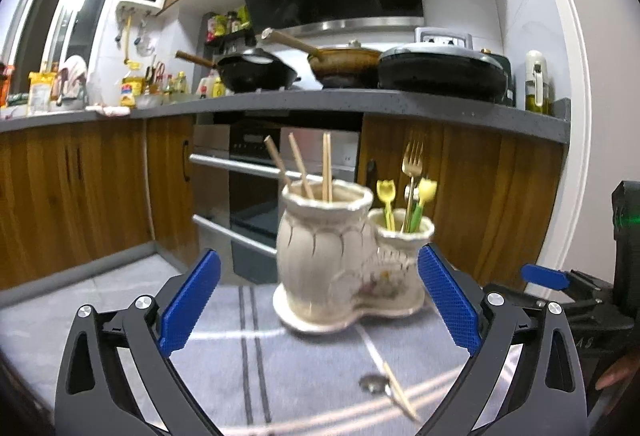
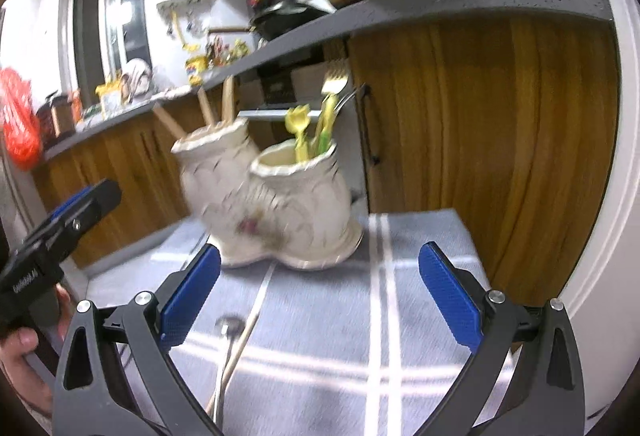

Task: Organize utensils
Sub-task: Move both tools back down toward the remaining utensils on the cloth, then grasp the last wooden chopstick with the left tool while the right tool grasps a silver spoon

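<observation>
A cream ceramic double-pot holder [image 1: 332,256] [image 2: 280,204] stands on a grey striped cloth [image 1: 224,364] [image 2: 400,276]. Its taller pot holds wooden chopsticks [image 1: 298,166] [image 2: 206,108]. The smaller pot holds a gold fork [image 1: 412,160] [image 2: 335,82] and yellow-green plastic utensils [image 1: 386,200] [image 2: 298,128]. A loose chopstick [image 1: 398,390] [image 2: 242,342] and a metal spoon [image 1: 372,383] [image 2: 229,326] lie on the cloth in front of the holder. My left gripper [image 1: 320,300] is open and empty, short of the holder. My right gripper [image 2: 320,296] is also open and empty, above the cloth.
Wooden cabinets [image 1: 80,188] [image 2: 500,140] and an oven [image 1: 248,176] stand behind the cloth, under a grey counter [image 1: 360,102] with pans. In the right wrist view a hand [image 2: 18,352] holds the other gripper's body at the left edge.
</observation>
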Demonstrator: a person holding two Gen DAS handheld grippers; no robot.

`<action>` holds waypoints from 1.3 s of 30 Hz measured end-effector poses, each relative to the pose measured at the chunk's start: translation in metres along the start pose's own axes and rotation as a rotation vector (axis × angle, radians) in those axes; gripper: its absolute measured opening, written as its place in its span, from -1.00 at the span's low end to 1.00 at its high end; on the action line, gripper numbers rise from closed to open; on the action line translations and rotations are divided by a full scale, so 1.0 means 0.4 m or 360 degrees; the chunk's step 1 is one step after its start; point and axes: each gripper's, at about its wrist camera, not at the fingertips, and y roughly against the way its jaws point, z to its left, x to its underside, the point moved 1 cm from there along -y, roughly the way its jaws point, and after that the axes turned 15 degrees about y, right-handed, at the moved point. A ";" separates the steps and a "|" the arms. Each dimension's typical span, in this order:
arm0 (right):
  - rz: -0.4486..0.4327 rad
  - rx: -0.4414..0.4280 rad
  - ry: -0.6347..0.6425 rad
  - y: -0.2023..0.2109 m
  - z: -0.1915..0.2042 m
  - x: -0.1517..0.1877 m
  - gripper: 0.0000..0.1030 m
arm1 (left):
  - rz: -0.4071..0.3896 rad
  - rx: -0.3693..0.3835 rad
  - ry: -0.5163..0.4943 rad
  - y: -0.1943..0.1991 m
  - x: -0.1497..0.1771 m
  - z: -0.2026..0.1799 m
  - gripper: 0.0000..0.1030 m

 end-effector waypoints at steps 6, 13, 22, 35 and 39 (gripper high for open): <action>0.0149 -0.0049 0.0160 0.002 0.079 0.046 0.90 | 0.0066 -0.0086 0.0075 0.041 0.021 0.055 0.90; 0.0266 -0.0137 0.0280 -0.028 0.158 0.061 0.88 | 0.0194 -0.0131 0.0215 0.043 0.033 0.127 0.90; 0.0466 -0.0237 0.0418 -0.103 0.231 0.076 -0.27 | 0.0260 -0.0187 0.0150 0.014 0.039 0.147 0.90; 0.0605 -0.0332 0.0408 -0.150 0.248 0.076 -0.73 | 0.0275 -0.0165 0.0135 0.000 0.041 0.132 0.90; 0.0643 -0.0332 0.0403 -0.160 0.251 0.076 -0.73 | 0.0279 -0.0161 0.0144 0.000 0.042 0.131 0.90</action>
